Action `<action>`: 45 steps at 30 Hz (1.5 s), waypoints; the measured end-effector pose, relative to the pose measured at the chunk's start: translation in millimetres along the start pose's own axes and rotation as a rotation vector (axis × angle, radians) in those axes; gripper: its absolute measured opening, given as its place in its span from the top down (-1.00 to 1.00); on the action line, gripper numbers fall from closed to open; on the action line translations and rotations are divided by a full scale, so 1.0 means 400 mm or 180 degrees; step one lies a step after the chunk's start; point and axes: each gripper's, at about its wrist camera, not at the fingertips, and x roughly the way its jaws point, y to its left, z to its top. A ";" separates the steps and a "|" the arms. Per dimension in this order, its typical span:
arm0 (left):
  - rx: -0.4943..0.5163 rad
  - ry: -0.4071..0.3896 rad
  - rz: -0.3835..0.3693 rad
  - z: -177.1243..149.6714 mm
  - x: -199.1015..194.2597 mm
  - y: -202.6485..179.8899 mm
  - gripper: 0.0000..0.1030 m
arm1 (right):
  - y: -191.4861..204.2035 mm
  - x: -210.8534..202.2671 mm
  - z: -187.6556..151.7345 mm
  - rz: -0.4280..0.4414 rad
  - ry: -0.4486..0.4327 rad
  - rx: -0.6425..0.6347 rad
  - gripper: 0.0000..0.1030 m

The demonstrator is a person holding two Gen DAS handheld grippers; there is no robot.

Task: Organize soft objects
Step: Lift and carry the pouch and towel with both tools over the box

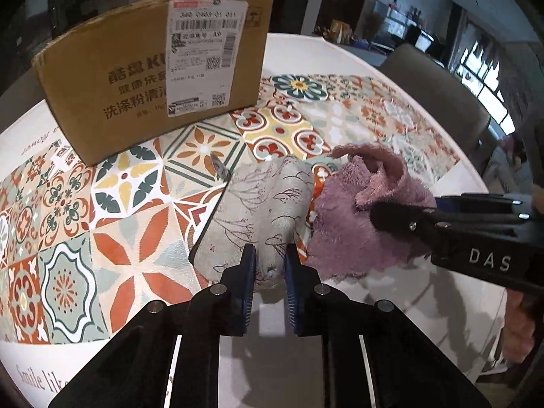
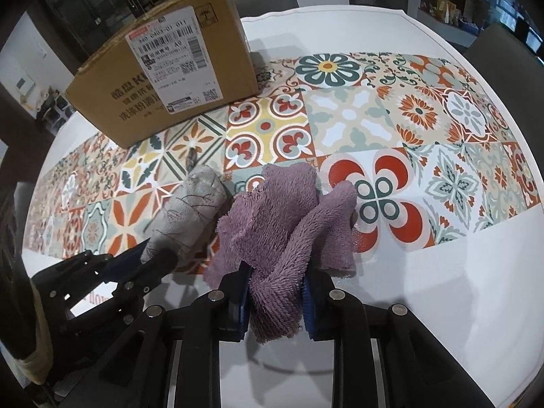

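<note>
Two grippers, left (image 1: 269,265) pinching a beige printed cloth pouch (image 1: 251,210) and right (image 2: 273,292) a fuzzy purple towel (image 2: 282,217), gripped only edges, so either might slip.

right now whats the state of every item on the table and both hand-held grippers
left hand-held gripper: shut on the beige pouch's near end
right hand-held gripper: shut on a fold of the purple towel
beige pouch: lying on the patterned mat, pinched at one end
purple towel: crumpled, partly bunched up
cardboard box: upright at the back of the mat; top not visible
patterned mat: spread flat on the white table
</note>
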 end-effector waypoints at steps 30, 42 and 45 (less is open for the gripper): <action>-0.0524 -0.1010 0.0292 0.051 -0.314 0.028 0.72 | 0.129 -0.249 0.041 0.0320 -0.0791 -0.0374 0.50; -0.0581 -0.1402 0.0384 0.109 -0.401 0.050 0.72 | 0.167 -0.317 0.091 0.0425 -0.1111 -0.0479 0.50; -0.0577 -0.1501 0.0418 0.128 -0.420 0.056 0.72 | 0.179 -0.335 0.105 0.0452 -0.1202 -0.0507 0.50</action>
